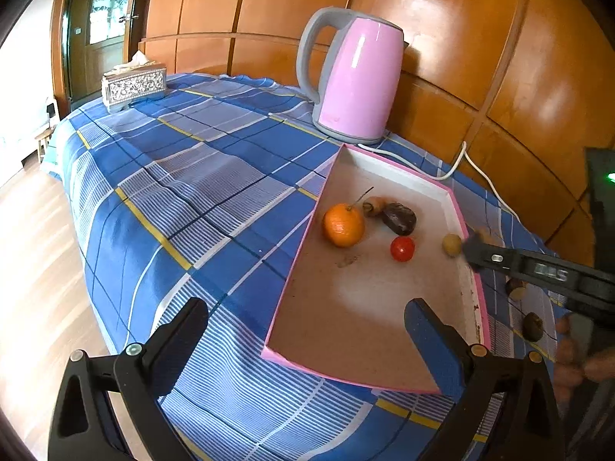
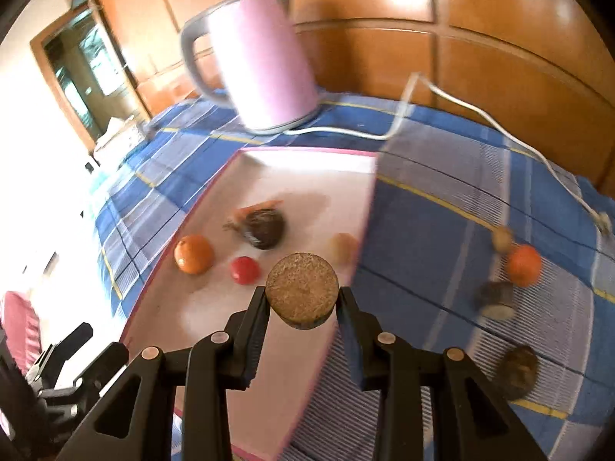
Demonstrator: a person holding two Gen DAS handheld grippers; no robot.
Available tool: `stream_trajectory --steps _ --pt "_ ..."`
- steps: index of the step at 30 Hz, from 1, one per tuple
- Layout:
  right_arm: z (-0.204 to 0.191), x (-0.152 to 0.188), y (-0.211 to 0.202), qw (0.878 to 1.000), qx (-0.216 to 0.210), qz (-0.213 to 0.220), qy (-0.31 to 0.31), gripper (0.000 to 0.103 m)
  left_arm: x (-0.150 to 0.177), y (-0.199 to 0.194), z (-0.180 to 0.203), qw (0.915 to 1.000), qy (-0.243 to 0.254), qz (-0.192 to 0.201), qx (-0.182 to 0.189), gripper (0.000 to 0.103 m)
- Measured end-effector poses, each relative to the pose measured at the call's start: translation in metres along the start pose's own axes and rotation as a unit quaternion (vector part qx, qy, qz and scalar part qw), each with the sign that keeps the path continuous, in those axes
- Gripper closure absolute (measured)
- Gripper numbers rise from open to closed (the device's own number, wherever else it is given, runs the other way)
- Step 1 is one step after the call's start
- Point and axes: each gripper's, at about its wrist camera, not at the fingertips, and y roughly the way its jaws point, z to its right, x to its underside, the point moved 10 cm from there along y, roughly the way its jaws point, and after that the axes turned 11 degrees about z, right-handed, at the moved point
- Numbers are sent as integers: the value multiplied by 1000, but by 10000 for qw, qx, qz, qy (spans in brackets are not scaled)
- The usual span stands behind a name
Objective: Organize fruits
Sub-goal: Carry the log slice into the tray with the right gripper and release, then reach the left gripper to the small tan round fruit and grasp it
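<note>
Wall panels (image 1: 442, 38) were glossy varnished wood. Kettle (image 1: 361, 77) was shiny pink plastic with a matt grey handle. Tablecloth (image 1: 184, 192) was woven checked cloth, slightly creased. Tray (image 1: 292, 361) looked like matt card, scuffed floor. Orange (image 1: 343, 225) had dimpled skin; tomato (image 1: 402, 248) was smooth and glossy. Round slice (image 2: 302, 291) had a rough, grainy face. Floor (image 1: 34, 269) was polished wood.

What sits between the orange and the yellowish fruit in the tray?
The small red fruit, between the orange and the yellowish fruit on the tray; clearest in the left wrist view.
</note>
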Motion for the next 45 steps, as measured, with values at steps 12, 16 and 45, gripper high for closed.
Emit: stream_trajectory --steps 12,16,45 --pt "-11 9 26 9997 93 -148 -150 59 2 4 -2 10000 -6 -64 -42 0" --pt "-5 8 14 9998 173 -3 -50 55 2 2 1 10000 57 -25 -28 0" --pt "191 88 -127 9463 2872 801 1246 36 7 -5 34 9981 496 15 374 0"
